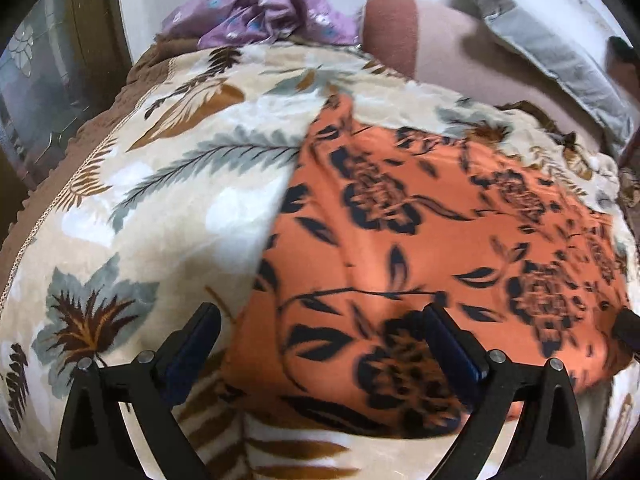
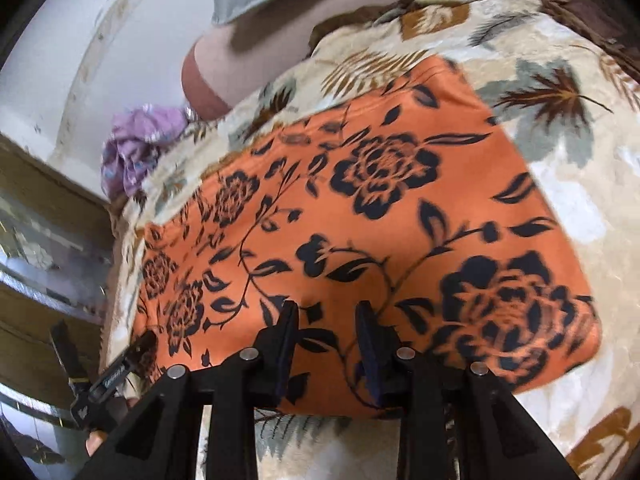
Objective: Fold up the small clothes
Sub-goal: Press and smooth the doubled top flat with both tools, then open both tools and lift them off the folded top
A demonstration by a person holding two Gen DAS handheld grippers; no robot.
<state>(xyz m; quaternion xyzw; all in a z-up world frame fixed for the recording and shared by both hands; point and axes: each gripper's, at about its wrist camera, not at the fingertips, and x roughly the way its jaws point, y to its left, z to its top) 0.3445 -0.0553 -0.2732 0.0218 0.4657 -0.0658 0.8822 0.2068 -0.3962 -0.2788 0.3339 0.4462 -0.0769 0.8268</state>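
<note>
The orange cloth (image 2: pixel 360 216) is lying thin, limp and light on the blanket (image 1: pixel 160 184), favouring a near-edge pinch; left gripper (image 1: pixel 320 336) is standing wide apart, right gripper (image 2: pixel 328 332) narrowly apart, both empty.

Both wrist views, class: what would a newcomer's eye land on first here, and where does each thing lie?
First, the orange cloth with black flowers, spread flat on the cream leaf-print blanket, just ahead of both sets of fingers. Next, the crumpled purple garment at the blanket's far edge, by the white wall. Then a grey pillow on the pinkish sheet beyond the blanket.
</note>
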